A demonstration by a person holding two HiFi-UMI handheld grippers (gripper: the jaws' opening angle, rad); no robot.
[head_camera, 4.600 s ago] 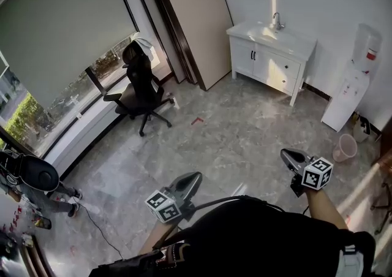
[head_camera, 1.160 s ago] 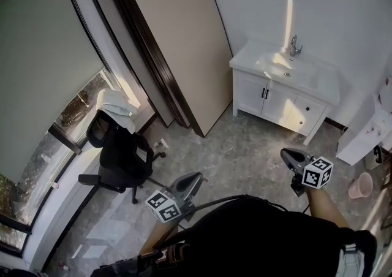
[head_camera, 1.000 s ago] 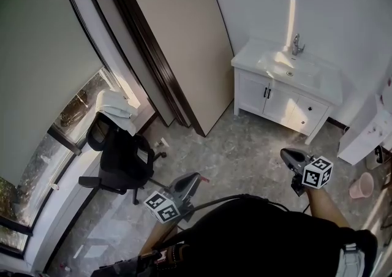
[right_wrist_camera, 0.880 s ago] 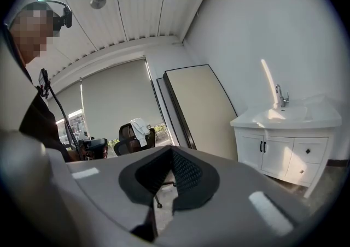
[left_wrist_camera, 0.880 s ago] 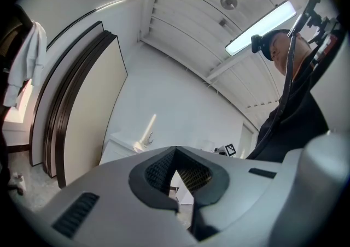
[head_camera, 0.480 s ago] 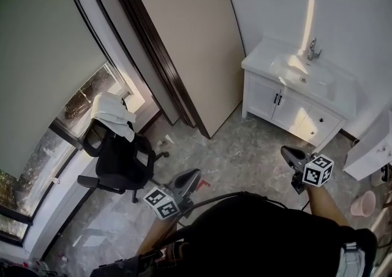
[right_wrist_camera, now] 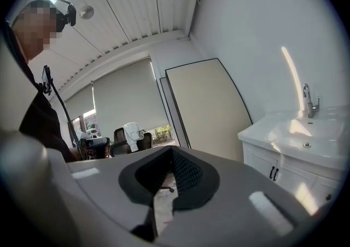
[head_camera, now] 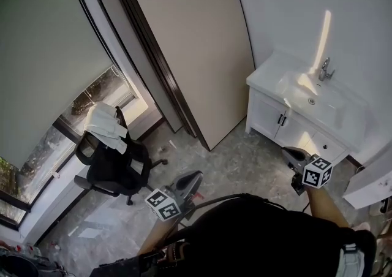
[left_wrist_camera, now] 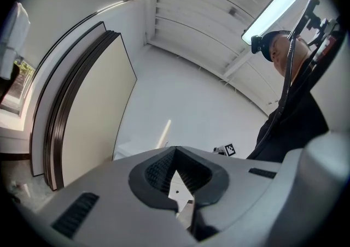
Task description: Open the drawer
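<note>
A white vanity cabinet (head_camera: 293,127) with a sink and a faucet (head_camera: 324,70) stands against the far wall at the right. Its two doors have dark handles, and the drawer front (head_camera: 328,144) with a small knob sits to their right. My right gripper (head_camera: 289,153) is held out just short of the cabinet, shut and holding nothing. In the right gripper view the cabinet (right_wrist_camera: 284,166) is at the right, clear of the right gripper (right_wrist_camera: 172,152). My left gripper (head_camera: 195,176) is low at the centre, over the floor. The left gripper (left_wrist_camera: 175,152) is shut and holds nothing.
A large beige panel (head_camera: 196,49) leans on the wall left of the cabinet. A black office chair (head_camera: 113,162) draped with a white cloth stands by the window (head_camera: 92,95) at the left. A white appliance (head_camera: 375,185) is at the right edge.
I have walked toward the vanity, so the cabinet and the panel look nearer and the chair has slid left. Both grippers keep their places in the view and stay shut.
</note>
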